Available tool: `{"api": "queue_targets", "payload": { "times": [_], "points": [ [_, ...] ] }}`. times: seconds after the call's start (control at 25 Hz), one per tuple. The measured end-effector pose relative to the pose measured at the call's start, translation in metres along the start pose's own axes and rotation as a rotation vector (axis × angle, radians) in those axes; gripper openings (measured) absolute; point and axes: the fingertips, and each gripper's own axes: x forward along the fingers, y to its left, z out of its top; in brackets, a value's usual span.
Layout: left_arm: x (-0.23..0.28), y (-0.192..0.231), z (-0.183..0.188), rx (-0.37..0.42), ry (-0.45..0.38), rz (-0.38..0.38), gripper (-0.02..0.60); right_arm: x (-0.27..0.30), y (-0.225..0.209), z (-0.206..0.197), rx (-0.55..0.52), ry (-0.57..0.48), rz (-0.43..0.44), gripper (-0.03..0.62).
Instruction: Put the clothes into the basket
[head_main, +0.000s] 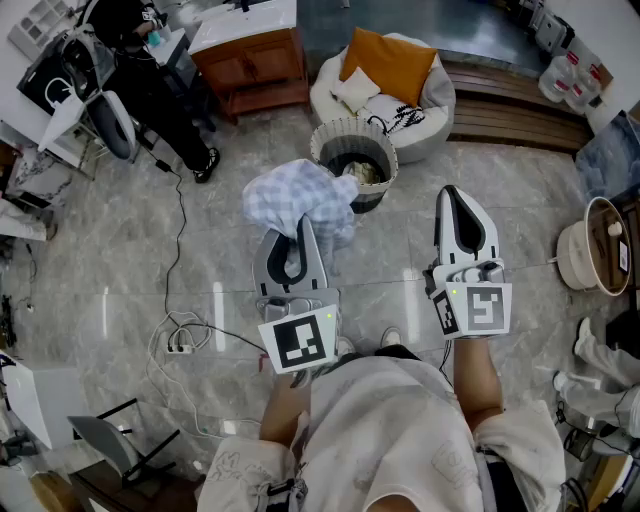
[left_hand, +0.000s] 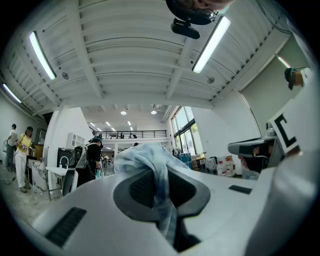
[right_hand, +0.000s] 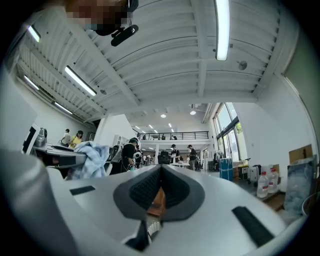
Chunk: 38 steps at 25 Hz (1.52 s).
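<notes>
The garment (head_main: 298, 203), a light blue checked cloth, is bunched and clamped between the jaws of the left gripper (head_main: 301, 238). In the left gripper view the fabric (left_hand: 152, 162) passes down through the gap between the two pads, which press on it from both sides, and spills over the jaw tips. In the head view the cloth hangs off the floor, overlapping the near left rim of the basket (head_main: 388, 152); most of it remains outside the opening. The basket is round and woven, stands upright on the pale marble floor (head_main: 120, 260), and already contains a pale item against its dark interior. The right gripper (head_main: 452, 200) is held level beside the left one, to the right of the basket and apart from it. Its jaws meet at the tips with nothing held between them (right_hand: 160, 172). Behind the basket sits a white beanbag chair (head_main: 432, 95) carrying an orange cushion (head_main: 390, 62). A wooden cabinet (head_main: 255, 62) stands further left, and a white cable (head_main: 180, 335) lies coiled on the floor by the person's left side.
</notes>
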Motion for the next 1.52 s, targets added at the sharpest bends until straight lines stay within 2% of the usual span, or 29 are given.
{"api": "queue_targets", "payload": {
  "times": [0.6,0.92,1.2,1.36,1.52],
  "points": [
    [-0.047,0.058,0.001,-0.040,-0.013,-0.017,0.036,-0.019,0.072,0.017,0.010,-0.018,0.002,-0.012],
    [-0.045,0.064,0.002,-0.048,-0.023,-0.009,0.036,-0.018,0.068,0.015,0.020,-0.028,-0.019,-0.012],
    [-0.014,0.072,0.000,-0.040,-0.027,0.014,0.037,0.019,0.058,0.002,0.046,-0.031,0.014,-0.012],
    [0.021,0.071,-0.006,-0.041,-0.022,0.023,0.035,0.050,0.039,-0.008,0.068,-0.048,0.013,-0.012],
    [0.064,0.059,-0.007,-0.046,-0.015,0.025,0.037,0.083,0.015,-0.014,0.033,-0.044,0.018,-0.012]
  ]
}}
